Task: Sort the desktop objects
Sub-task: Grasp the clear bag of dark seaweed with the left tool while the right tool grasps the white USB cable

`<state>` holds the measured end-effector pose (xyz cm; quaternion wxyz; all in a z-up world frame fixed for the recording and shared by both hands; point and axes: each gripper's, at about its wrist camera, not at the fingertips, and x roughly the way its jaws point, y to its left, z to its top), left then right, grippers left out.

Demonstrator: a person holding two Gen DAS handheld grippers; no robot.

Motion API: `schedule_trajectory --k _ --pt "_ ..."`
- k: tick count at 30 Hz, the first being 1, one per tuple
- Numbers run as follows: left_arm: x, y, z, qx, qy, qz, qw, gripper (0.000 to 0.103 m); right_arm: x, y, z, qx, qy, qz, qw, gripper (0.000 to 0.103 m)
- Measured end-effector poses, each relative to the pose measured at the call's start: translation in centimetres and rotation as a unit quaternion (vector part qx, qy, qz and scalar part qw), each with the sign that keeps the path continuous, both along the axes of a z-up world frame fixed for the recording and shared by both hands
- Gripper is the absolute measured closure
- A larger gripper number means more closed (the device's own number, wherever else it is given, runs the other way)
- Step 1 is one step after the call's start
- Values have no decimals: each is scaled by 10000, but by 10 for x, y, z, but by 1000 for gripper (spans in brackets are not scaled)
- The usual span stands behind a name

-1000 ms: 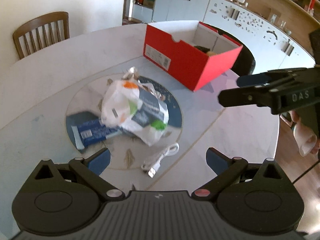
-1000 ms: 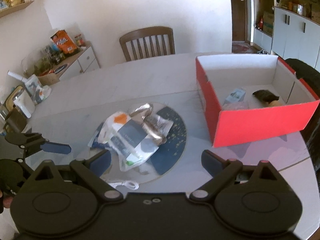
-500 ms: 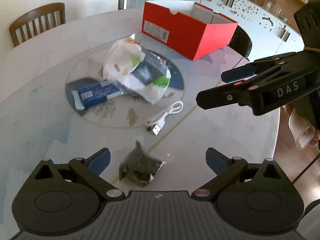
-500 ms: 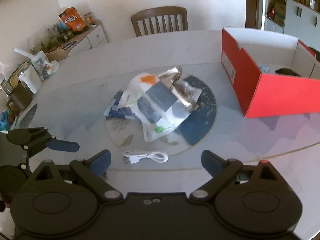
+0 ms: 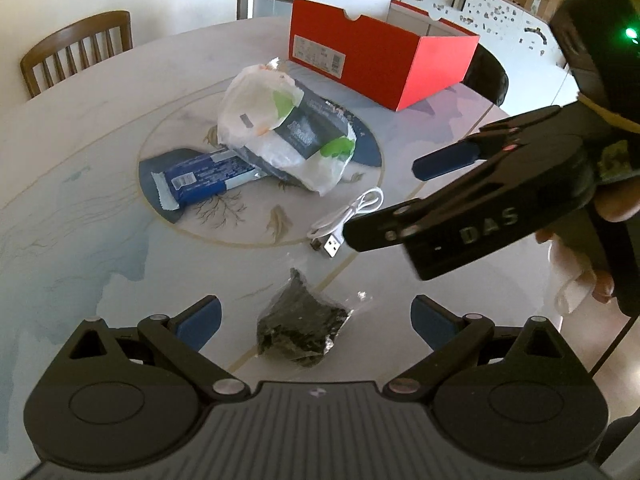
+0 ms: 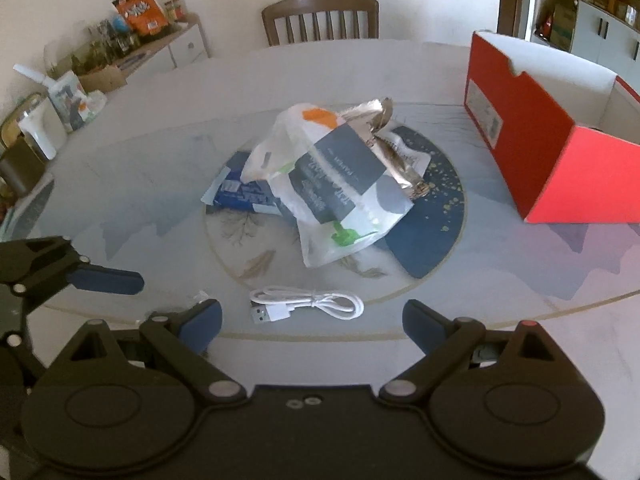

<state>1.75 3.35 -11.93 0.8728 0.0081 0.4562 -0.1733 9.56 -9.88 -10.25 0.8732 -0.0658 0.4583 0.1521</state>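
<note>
A small clear bag of dark stuff [image 5: 301,327] lies on the table just ahead of my open, empty left gripper [image 5: 316,316]. A coiled white USB cable [image 5: 347,217] [image 6: 305,304] lies just ahead of my open, empty right gripper [image 6: 312,322], which also shows side-on in the left wrist view [image 5: 396,196]. A white, grey and green snack bag [image 5: 288,132] [image 6: 332,184] lies over a blue bar wrapper [image 5: 200,178] [image 6: 240,194] at the table's centre. A crumpled foil wrapper [image 6: 394,152] lies behind the bag. The red box [image 5: 384,60] [image 6: 532,140] stands open beyond them.
The round marble table [image 5: 80,128] has a dark inlaid disc in the middle. A wooden chair [image 6: 320,18] stands at the far side. A side cabinet with snacks and bottles [image 6: 132,28] is at the left. The left gripper's fingers [image 6: 104,280] reach in at the right wrist view's left edge.
Both grippers have drawn back from the table's centre toward its near edge. The dark bag came into the left wrist view, and the cable now lies just ahead of the right gripper.
</note>
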Motion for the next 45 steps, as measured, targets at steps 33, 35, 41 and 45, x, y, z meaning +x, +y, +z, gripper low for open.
schedule_trajectory --k 33,35,41,45 --pt "8 6 -14 89 90 -149 9998 48 8 28 -31 -618 1 -236 9978 18" --pt "8 5 -13 98 99 -186 9997 55 8 27 -31 -610 -5 -252 9978 22" --pt "9 4 -13 90 110 -186 9997 63 6 24 -29 -590 -34 -311 9978 28" --pt "10 2 -12 57 124 -189 9997 65 4 22 -28 -568 -26 -319 9979 31"
